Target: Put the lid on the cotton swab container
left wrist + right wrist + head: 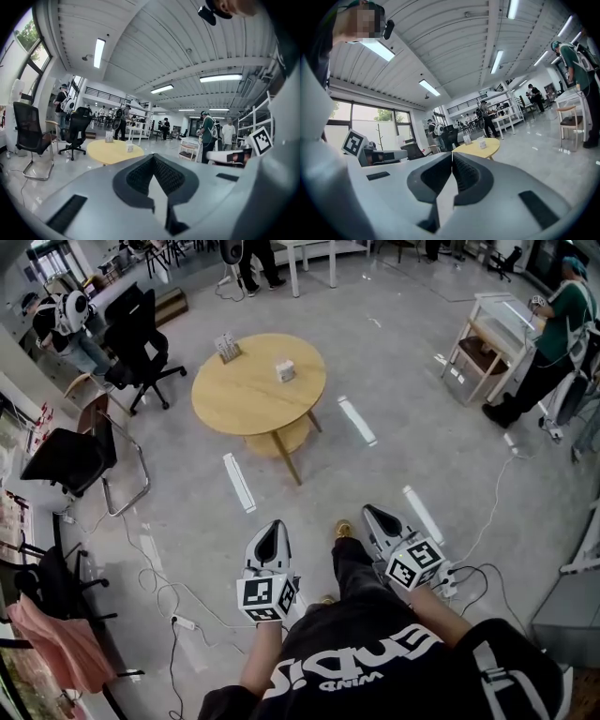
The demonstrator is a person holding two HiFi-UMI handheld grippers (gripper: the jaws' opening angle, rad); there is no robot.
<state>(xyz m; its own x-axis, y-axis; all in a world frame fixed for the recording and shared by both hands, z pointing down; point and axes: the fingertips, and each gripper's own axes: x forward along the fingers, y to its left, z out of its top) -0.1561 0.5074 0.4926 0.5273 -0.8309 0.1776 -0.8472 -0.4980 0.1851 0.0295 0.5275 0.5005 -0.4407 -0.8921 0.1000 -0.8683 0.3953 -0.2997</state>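
A round yellow table (246,399) stands a few steps ahead on the grey floor. On it sit a small whitish container (285,369) and, toward the back left, a clear box with upright contents (226,348); from here I cannot tell a lid from a container. My left gripper (273,525) and right gripper (373,512) are held low in front of my body, well short of the table, both shut with nothing between the jaws. The left gripper view shows the closed jaws (153,156) with the table (105,153) beyond. In the right gripper view the shut jaws (452,154) point at the table (483,150).
Black office chairs (139,334) and a cantilever chair (84,460) stand left of the table. Cables and a power strip (184,622) lie on the floor near my feet. At the right, a person in green (553,334) bends over a small white table (492,329).
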